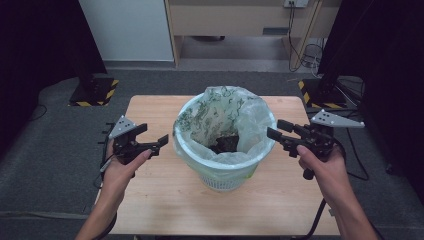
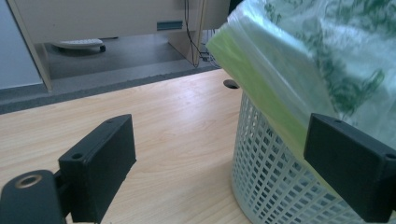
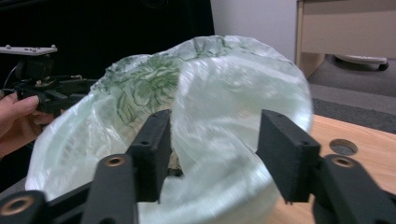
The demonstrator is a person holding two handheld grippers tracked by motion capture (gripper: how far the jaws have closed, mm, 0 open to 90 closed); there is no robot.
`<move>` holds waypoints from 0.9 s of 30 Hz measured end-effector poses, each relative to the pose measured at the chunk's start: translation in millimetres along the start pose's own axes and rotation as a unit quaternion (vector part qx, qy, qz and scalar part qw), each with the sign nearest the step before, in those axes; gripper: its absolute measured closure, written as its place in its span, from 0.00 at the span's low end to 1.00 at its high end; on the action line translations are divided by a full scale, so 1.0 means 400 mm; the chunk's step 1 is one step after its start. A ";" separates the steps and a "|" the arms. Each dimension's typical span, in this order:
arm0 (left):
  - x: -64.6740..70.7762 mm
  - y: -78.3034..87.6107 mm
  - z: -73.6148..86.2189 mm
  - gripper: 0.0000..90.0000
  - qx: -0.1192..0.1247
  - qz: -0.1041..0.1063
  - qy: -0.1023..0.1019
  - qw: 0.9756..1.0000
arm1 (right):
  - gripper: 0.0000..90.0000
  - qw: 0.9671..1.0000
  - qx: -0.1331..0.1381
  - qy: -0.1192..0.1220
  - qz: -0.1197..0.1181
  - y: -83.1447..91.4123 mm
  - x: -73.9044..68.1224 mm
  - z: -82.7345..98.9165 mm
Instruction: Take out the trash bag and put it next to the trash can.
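I see a wooden table on grey carpet, a beige desk beyond it, cables by its leg, and two yellow-striped stand bases flanking the table's far corners.

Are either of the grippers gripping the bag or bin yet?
No. The left gripper and right gripper are open on either side of the lined bin, holding nothing.

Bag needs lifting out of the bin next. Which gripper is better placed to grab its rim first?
Probably the right gripper: it is open with its jaws at the bag rim. The left gripper, also open, sits lower, beside the basket wall, and would need raising.
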State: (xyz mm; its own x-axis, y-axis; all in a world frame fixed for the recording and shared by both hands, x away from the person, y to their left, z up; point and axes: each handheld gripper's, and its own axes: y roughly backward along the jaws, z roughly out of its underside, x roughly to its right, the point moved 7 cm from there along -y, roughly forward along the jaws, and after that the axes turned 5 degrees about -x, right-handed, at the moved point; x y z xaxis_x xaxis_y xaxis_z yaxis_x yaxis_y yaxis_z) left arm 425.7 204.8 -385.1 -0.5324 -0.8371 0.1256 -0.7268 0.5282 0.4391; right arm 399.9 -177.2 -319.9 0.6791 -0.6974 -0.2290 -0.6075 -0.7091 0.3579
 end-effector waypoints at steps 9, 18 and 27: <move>0.025 0.019 -0.055 0.09 0.013 0.006 -0.014 1.000 | 0.31 1.000 -0.017 0.007 0.002 -0.072 -0.041 -0.033; 0.069 0.019 -0.102 0.09 0.024 0.013 -0.025 0.999 | 0.62 0.996 -0.067 0.009 0.058 -0.131 -0.018 -0.017; 0.121 -0.011 -0.140 0.08 0.020 0.025 -0.049 0.998 | 0.98 0.999 -0.035 -0.028 0.023 -0.124 -0.004 -0.050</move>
State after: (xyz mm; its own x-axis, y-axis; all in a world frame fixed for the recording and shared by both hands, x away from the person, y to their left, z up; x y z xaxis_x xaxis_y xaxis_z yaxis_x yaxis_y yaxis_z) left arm 427.3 153.9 -331.1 -0.6070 -0.7927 0.0570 -0.7140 0.5754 0.3988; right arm 437.3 -138.7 -319.1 0.6258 -0.7351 -0.2606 -0.6058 -0.6686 0.4312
